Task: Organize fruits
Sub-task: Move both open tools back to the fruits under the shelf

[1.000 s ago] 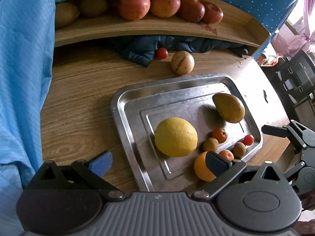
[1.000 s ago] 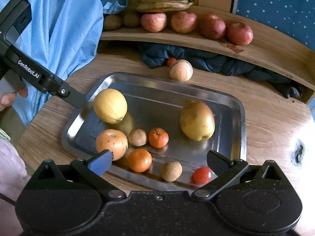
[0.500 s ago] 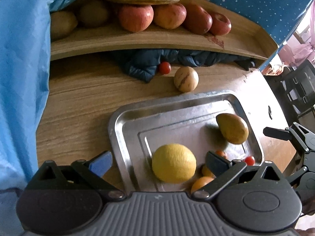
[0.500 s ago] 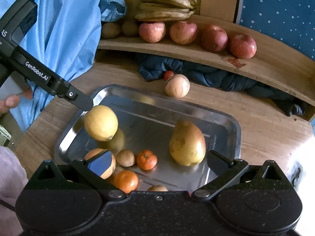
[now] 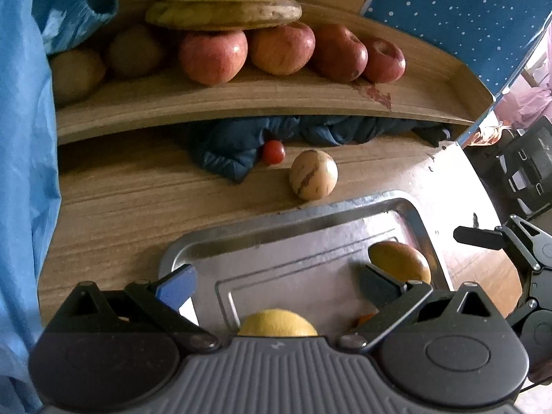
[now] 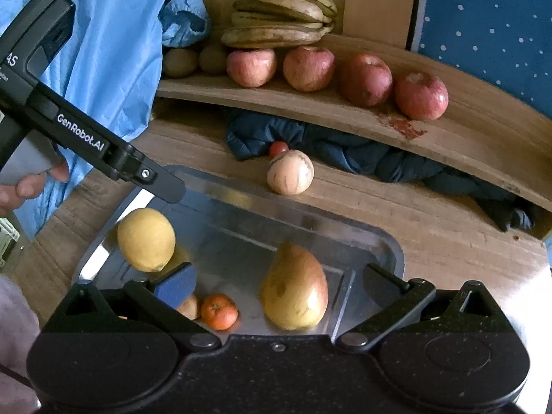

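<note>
A metal tray [image 5: 293,217] [image 6: 390,241] on the wooden table holds a yellow lemon [image 5: 277,322] [image 6: 146,239], a mango [image 5: 400,262] [image 6: 295,286], a tangerine [image 6: 219,311] and a small brown fruit [image 6: 189,307]. A pale striped round fruit [image 5: 313,174] [image 6: 290,171] and a cherry tomato [image 5: 273,152] [image 6: 278,147] lie on the table beyond the tray. My left gripper [image 5: 277,286] hangs open over the tray's left part, holding nothing. My right gripper [image 6: 277,284] is open above the mango, apart from it.
A curved wooden shelf [image 5: 241,100] [image 6: 465,138] carries several red apples [image 5: 214,55] [image 6: 252,67], bananas [image 5: 224,10] [image 6: 279,17] and brown fruits [image 5: 134,51]. Dark blue cloth [image 5: 241,151] is bunched under it. Blue fabric [image 5: 24,172] hangs at the left. A hand [image 6: 31,186] holds the left gripper.
Both grippers have pulled up and tilted toward the shelf, so the tray has slid lower in both views and its near fruits have dropped out of sight. No fruit has moved.
</note>
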The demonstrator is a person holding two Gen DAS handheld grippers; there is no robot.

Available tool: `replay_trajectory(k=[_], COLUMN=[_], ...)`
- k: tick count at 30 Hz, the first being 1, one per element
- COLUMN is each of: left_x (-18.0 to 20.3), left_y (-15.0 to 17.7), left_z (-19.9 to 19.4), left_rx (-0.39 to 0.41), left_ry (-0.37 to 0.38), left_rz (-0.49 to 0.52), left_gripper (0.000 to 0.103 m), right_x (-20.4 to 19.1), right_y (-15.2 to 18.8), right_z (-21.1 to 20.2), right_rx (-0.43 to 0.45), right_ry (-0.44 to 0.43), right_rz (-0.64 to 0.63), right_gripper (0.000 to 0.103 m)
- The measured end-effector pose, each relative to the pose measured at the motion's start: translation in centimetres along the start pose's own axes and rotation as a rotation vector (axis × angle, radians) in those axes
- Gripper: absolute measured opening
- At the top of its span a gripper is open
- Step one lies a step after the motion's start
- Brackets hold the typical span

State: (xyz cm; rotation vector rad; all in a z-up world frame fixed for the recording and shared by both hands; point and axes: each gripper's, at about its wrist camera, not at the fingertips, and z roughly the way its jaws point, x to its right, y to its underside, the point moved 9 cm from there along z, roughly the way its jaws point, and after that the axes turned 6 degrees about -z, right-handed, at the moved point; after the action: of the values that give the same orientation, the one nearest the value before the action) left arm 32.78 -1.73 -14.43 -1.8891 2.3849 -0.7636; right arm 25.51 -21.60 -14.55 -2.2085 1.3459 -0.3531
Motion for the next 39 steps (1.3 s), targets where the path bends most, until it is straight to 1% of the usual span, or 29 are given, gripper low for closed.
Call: replay_trajectory(k=[12,24,30,33,37,39], left_x=[0.1,-1.0,-1.8,-2.3,-3.1,-3.1], left_y=[-1.9,-3.9,-5.2,-6.0,-7.1,-7.6], left_z=[1.1,2.4,3.1,3.4,4.1,4.4], left_rx=[0.008,0.01,0.024,0.032,0.053,0.061], left_ry=[-0.032,-0.083,-0.112,-0.117,-0.106,-0.092], left_rz=[-0.043,-0.115,-0.147,-0.205,-0.356,-0.405], left_gripper=[0.103,0.103,0.103,0.103,0.103,0.103], right_x=[2.5,4.2,4.8,5.1,4.6,4.2], right_y=[-2.4,-3.1,-3.3,-3.6,-4.1,-4.5], right_z=[1.7,3.8,4.6,5.2,6.4,7.1], right_rx=[0.029,0.025,0.023,0.02,0.004,0.0], right_ry=[-0.001,-0.017,-0.02,-0.027,-0.048,-0.059], right_rz=[-0.025,-0.02,-0.015,-0.007,-0.022,-0.042], right_gripper=[0.102,0.102,0.102,0.102,0.102,0.102])
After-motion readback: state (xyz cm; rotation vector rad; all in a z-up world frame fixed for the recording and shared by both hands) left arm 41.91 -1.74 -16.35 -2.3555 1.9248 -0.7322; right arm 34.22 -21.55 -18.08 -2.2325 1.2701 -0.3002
